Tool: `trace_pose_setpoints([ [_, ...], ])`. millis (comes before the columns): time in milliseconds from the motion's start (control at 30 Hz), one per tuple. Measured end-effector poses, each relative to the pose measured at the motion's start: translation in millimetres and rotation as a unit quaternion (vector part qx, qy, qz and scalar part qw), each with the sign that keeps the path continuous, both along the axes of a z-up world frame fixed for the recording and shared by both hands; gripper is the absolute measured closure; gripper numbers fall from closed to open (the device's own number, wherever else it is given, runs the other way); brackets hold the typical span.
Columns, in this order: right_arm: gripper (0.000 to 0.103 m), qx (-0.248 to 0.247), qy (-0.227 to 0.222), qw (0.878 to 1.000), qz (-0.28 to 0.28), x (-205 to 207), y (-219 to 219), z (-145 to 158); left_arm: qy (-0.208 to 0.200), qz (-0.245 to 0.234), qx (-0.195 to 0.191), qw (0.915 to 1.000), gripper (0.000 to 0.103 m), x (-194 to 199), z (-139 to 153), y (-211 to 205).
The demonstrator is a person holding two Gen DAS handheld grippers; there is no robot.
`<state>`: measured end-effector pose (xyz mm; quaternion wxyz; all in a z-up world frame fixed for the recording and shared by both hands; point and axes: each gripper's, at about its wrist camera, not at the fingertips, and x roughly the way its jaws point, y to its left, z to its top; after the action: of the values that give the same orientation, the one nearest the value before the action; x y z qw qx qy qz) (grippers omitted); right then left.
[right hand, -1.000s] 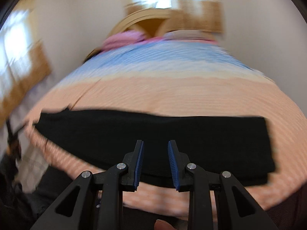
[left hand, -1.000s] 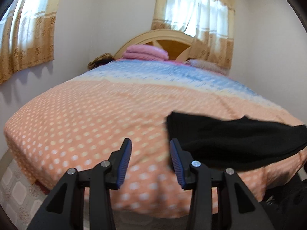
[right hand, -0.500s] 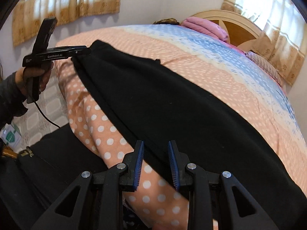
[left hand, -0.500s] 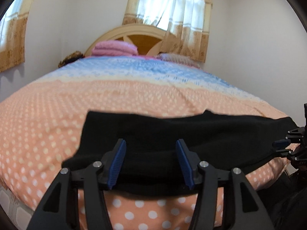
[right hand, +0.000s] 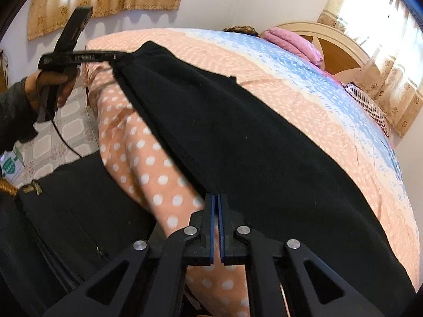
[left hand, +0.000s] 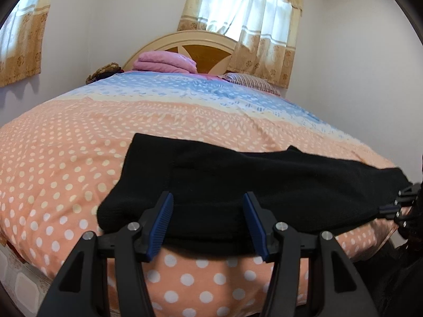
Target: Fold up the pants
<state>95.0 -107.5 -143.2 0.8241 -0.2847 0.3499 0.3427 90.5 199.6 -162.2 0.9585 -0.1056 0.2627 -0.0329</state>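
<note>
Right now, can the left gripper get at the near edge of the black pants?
Probably yes. The left gripper is open, its fingers either side of the near edge of the black pants on the bed. Nothing stands between.

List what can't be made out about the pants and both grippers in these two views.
- Right hand-held gripper, right wrist view: pads meet at the black pants' edge; the fabric's darkness hides any pinch.
- Left wrist view: left hand-held gripper is open, but its fingers cover the near hem.
- The pants' layers: uniform black hides them.
</note>
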Motion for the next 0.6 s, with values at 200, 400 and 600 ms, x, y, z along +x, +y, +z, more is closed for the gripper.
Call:
trace_pose_setpoints([
  [200, 0.103, -0.019, 0.004, 1.000, -0.004, 0, -1, -16, -0.002, 0.001, -0.001, 1.0000, 0.040, 1, 0, -3],
  [400, 0.088, 0.023, 0.015, 0.999, 0.024, -4, 12, 9, 0.006, -0.002, 0.022, 0.9997, 0.039, 1, -1, -10],
  [600, 0.034, 0.053, -0.002, 0.997, 0.063, 3, 67, 22, -0.018, 0.032, 0.024, 0.9990, 0.025, -5, 9, -2],
])
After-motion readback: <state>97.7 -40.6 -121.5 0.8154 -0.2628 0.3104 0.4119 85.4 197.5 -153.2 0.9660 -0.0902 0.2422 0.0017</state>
